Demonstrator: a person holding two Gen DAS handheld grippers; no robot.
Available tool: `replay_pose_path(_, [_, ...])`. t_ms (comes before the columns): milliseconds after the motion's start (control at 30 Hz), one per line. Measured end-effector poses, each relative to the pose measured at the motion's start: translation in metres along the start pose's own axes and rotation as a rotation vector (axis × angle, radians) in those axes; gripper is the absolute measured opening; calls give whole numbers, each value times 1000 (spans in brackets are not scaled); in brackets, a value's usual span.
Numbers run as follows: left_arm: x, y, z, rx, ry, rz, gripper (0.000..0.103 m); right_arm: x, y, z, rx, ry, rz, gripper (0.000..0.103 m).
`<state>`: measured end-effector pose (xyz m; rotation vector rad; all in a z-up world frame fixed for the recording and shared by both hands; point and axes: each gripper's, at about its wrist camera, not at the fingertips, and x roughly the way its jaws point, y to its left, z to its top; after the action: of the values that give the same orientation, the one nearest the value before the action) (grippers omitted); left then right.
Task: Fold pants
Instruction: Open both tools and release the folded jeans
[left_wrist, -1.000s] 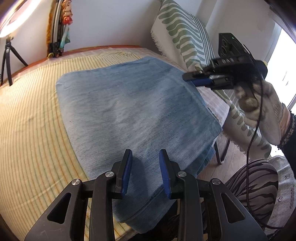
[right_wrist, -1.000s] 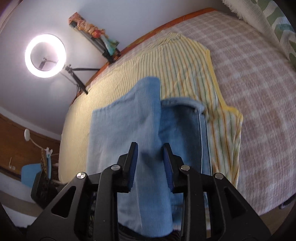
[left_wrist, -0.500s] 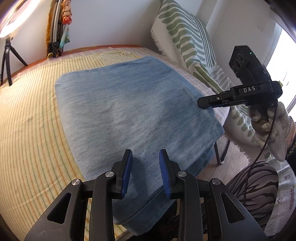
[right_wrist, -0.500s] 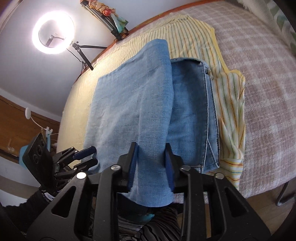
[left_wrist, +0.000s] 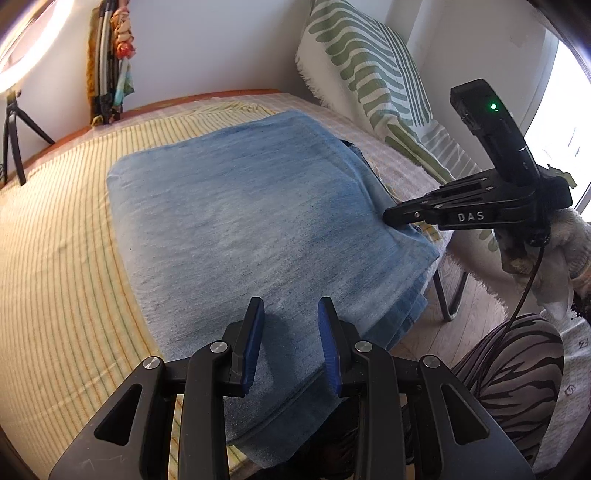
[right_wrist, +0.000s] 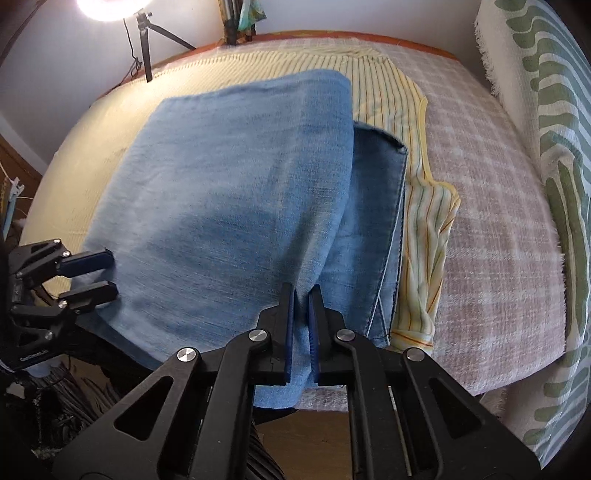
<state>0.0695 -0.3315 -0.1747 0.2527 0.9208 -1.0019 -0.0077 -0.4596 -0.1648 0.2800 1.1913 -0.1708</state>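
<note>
Right gripper (right_wrist: 301, 293) steeply downward, pinching pants (right_wrist: 229, 192).

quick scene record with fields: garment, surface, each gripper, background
garment: blue denim pants, folded over, a darker layer showing at the right edge
surface: yellow striped cloth over a checked blanket
left gripper: open, above the near edge of the pants
right gripper: jaws have just been closing, now shut on the pants' near edge
background: green patterned cushion, ring light on a tripod
</note>
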Motion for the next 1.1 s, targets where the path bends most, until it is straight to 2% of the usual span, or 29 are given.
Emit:
replay_pose_path(33, [0,0,0,1,1,1,28,1,0,0,4,-1,0,8])
replay_pose_path(100, [-4,3,1,-9,1,-2,35,0,-1,0,10,-6,3,8])
replay_pose_path(167, [-10,8,2,-28,-9,-11,41,-6,-6,-1,35,-20,22,13])
replay_pose_path(233, [-19,16,3,-49,-23,-25,41,-14,-13,-3,64,-50,46,36])
replay_pose_path(267, [-23,21,4,-59,-30,-32,41,-20,-19,-4,77,-74,66,43])
replay_pose_path(300, [-27,26,5,-76,-37,-41,42,-25,-22,-5,88,-94,82,55])
replay_pose_path(333, [-30,32,6,-92,-41,-48,45,-32,-30,-6,105,-127,103,62])
replay_pose_path(433, [-35,55,9,-153,-46,-54,48,-43,-50,-7,166,-195,146,70])
replay_pose_path(567, [-32,76,9,-204,-33,-33,48,-38,-73,-2,259,-211,215,73])
replay_pose_path(733, [-25,96,7,-307,-16,-93,49,-22,-83,6,289,-216,314,74])
replay_pose_path(833, [-19,103,8,-348,-3,-122,55,-9,-87,13,312,-208,372,76])
replay_pose_path(933, [-9,108,11,-388,8,-149,55,1,-88,19,306,-212,398,84])
replay_pose_path(1100, [11,115,16,-454,31,-183,55,24,-88,26,284,-165,369,85])
